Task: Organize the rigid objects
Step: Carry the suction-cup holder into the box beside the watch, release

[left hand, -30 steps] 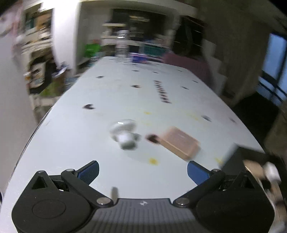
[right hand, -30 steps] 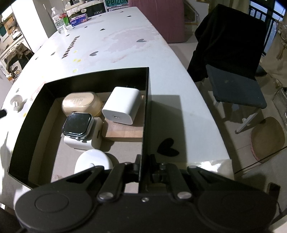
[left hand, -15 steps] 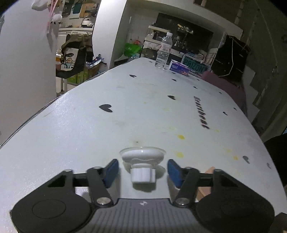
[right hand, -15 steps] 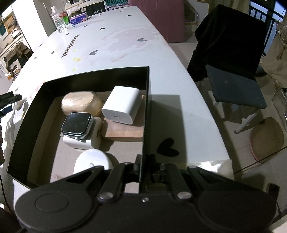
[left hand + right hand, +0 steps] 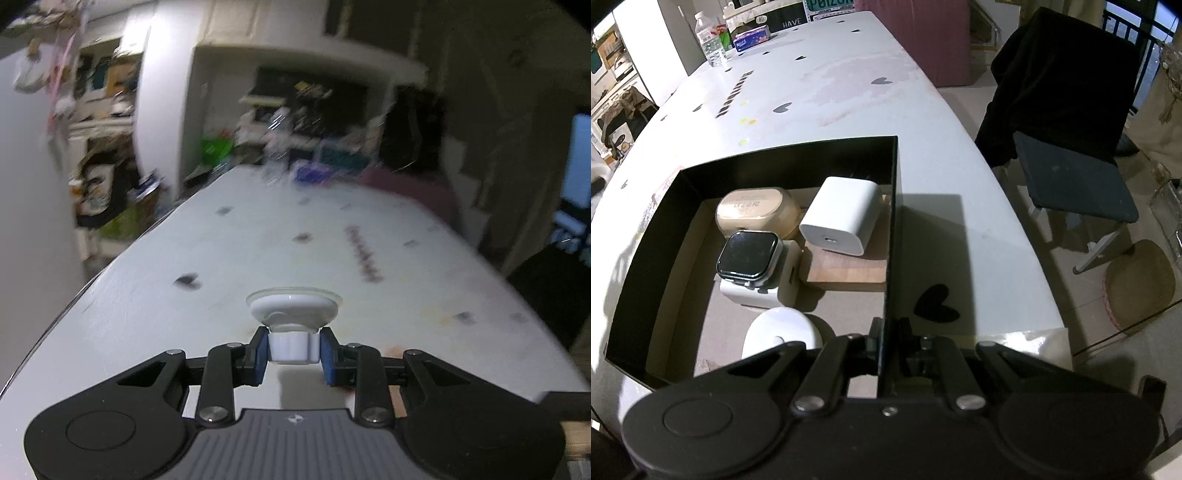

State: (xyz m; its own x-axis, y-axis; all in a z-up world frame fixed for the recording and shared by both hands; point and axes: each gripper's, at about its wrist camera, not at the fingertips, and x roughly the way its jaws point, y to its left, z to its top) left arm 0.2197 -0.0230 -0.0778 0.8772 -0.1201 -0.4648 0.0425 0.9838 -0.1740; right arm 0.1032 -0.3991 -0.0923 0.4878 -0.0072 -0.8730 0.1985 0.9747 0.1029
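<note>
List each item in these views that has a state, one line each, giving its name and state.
Left hand-held gripper: shut on the white suction-cup knob.
Right hand-held gripper: shut on the black open-top box's wall.
Black open-top box: partly filled.
Black-faced smartwatch: screen dark, atop a white block.

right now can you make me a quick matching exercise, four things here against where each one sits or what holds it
Things:
1. white suction-cup knob
2. black-screened smartwatch
3. white cube charger
4. black box wall

Places:
a. on a wooden block
b. pinched by the right gripper
c. on a white block
d. pinched by the left gripper

Pairs: 1-d, 2-c, 3-a, 4-b
</note>
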